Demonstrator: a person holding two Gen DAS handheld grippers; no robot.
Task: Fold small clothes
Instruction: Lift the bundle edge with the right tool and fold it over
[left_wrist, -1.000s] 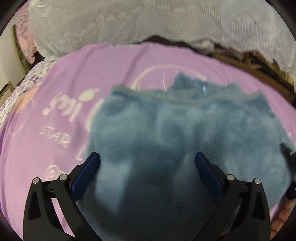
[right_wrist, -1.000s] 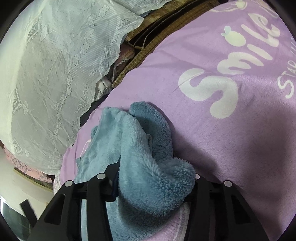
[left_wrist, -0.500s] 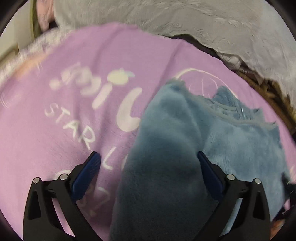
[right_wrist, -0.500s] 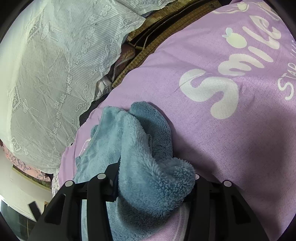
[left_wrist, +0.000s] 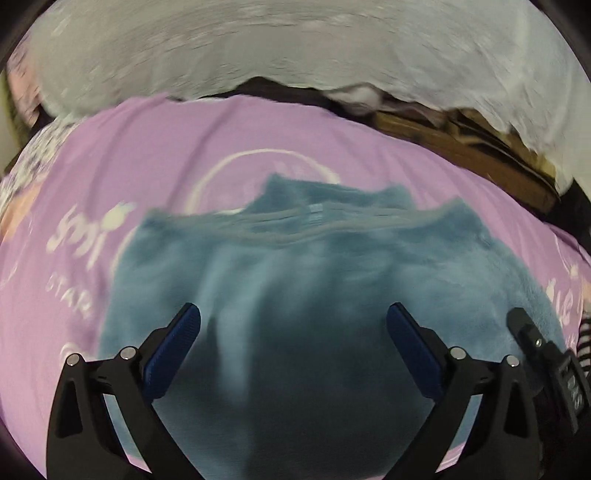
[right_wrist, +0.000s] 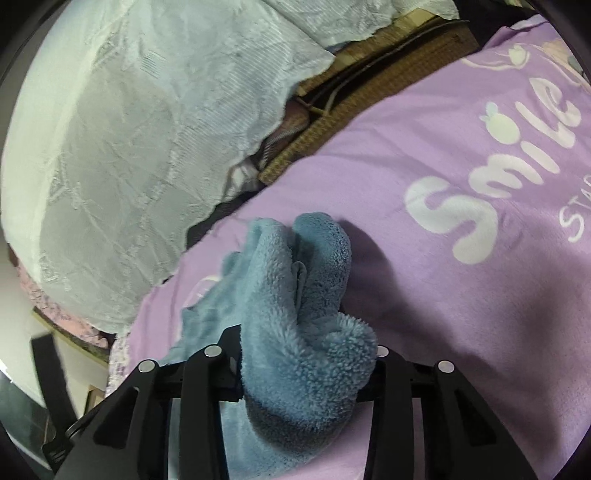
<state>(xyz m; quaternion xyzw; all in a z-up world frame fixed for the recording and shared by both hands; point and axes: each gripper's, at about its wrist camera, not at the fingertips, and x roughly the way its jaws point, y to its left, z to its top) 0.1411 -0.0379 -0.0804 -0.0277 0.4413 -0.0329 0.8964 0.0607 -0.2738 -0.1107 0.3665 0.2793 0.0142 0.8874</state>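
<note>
A bedroom in a home: a bed spread with a lilac blanket printed "Smile" in white, a white lace cover draped over bedding behind it, a woven mat between them, and floral fabric at the edge.

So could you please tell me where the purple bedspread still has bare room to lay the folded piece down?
Bare purple bedspread lies right of the blue fleece garment, around the white "Smile" lettering, and left of the garment in the left wrist view. It is crowded along the far edge, where the white lace cloth and woven mat lie.
</note>
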